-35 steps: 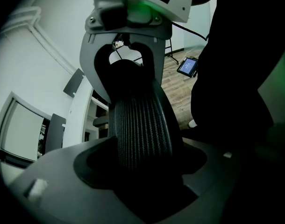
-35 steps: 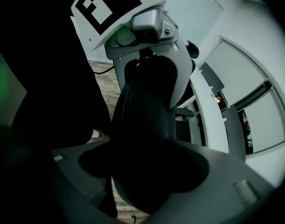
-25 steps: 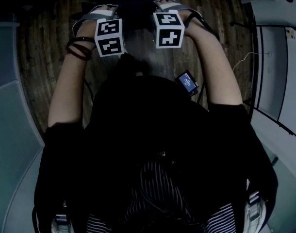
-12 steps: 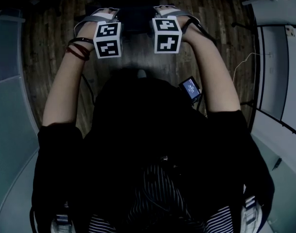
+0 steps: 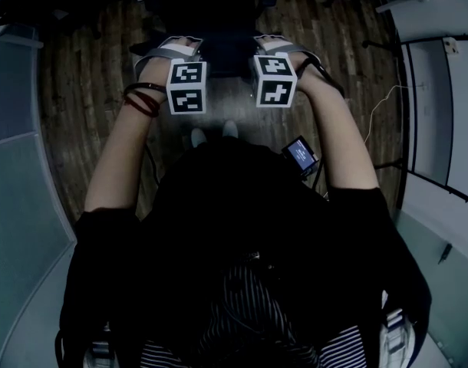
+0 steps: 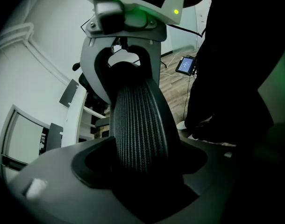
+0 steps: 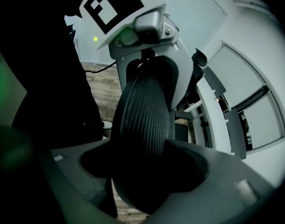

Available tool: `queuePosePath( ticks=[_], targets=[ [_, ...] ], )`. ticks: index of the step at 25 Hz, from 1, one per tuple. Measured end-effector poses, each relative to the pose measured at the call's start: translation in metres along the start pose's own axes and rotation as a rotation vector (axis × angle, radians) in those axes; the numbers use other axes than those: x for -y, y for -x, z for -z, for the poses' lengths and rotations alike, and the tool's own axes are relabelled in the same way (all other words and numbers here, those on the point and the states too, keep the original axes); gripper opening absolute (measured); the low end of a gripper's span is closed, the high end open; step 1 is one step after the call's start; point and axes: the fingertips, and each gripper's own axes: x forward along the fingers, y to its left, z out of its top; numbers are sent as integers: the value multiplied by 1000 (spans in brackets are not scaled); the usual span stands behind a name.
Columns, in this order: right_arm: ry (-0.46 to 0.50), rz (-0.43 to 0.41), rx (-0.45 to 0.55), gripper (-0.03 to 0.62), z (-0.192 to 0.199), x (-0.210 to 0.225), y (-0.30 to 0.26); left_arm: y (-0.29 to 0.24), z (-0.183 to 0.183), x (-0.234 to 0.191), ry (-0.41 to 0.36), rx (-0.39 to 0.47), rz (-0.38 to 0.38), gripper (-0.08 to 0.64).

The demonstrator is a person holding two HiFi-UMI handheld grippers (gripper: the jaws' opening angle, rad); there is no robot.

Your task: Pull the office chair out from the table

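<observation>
Now my left claw (image 5: pixel 175 50) and right claw (image 5: pixel 274 46) each clamp the backrest of the black mesh office chair (image 6: pixel 138 125) at twelve o'clock.

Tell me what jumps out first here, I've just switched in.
Two white marker cubes sit side by side at the top centre of the head view, one on the left gripper and one on the right gripper. Both grippers are clamped on the ribbed top edge of the dark office chair, above a wooden floor.
</observation>
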Motion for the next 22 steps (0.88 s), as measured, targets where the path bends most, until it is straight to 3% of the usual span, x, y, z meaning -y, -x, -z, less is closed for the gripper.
queuePosePath(
  ticks=[3,5,7,8,10,11,13,15,18,20,22],
  targets=[
    [-22,8,5,313,4,5,6,5,-8,-9,-3,31,-53,382],
    [-29,39,-16,314,6,4,13,26,-19,-11,37,106,-98,369],
    [-49,75,-27,314,10,2,33,56,-31,-11,91,190,-137,239],
    [-77,88,0,314,8,0,50,72,-37,-10,108,222,-162,216],
    [-166,125,133,314,-7,1,93,105,-45,-14,167,302,-229,162],
    [-219,157,227,314,-18,6,115,122,-49,-20,230,368,-267,136],
    [-335,232,424,305,-38,23,155,158,-56,-41,428,564,-340,68],
    [-443,286,579,126,-52,37,183,187,-57,-65,677,785,-394,7],
    [-563,385,677,2,-58,54,198,208,-43,-89,981,971,-455,5],
    [-642,478,717,0,-58,65,199,211,-35,-96,1062,998,-493,5],
    [-736,552,752,0,-52,72,198,209,-37,-96,1071,1005,-492,5]
  ],
)
